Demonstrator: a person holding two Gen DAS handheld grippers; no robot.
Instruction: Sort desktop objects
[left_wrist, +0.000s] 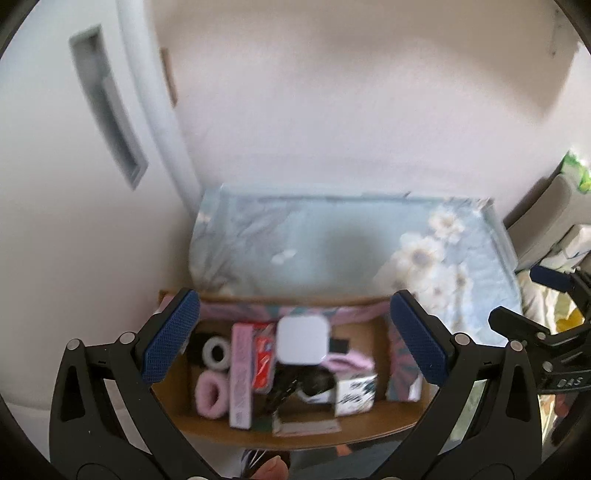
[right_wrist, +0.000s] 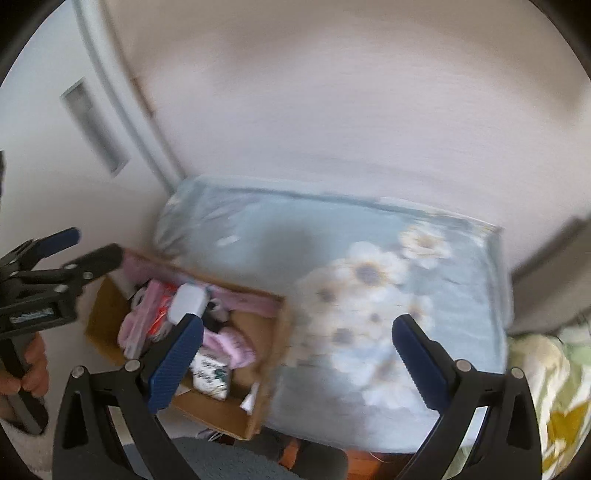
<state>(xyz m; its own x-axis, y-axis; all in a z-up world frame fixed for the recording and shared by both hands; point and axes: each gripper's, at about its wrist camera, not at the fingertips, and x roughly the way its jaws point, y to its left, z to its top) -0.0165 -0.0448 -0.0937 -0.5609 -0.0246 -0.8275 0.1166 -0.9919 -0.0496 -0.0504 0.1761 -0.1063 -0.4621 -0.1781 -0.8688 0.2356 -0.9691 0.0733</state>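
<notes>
Left gripper (left_wrist: 295, 332): fingers spread wide, holding nothing, hanging over the cardboard box; its blue pads (left_wrist: 171, 334) frame the box's contents.
Right gripper (right_wrist: 297, 363): fingers spread wide, holding nothing, over the near part of the desk, just right of the box.
Cardboard box (left_wrist: 291, 437): open-topped, brown, sitting at the desk's near-left corner, partly on the floral cloth.
White square device (left_wrist: 302, 340): rounded corners, lying on top of the other things near the box's middle.
Pink long box (left_wrist: 242, 374): lies lengthwise in the left half, touching a red-and-white packet (left_wrist: 263, 360) on its right.
White tape roll (left_wrist: 217, 352): at the box's far-left side, next to the pink long box.
Pink fuzzy hair tie (left_wrist: 210, 393): just nearer than the tape roll, against the left wall.
Small white printed carton (left_wrist: 354, 395): in the right half, dark pattern on its face, with a pale pink soft item (left_wrist: 349, 362) just behind it.
Floral cloth (right_wrist: 369, 280): pale blue with white daisies, covers the desk up to the far edge at the wall.
Blur: both views are soft, so small dark items at the box's centre cannot be made out.
</notes>
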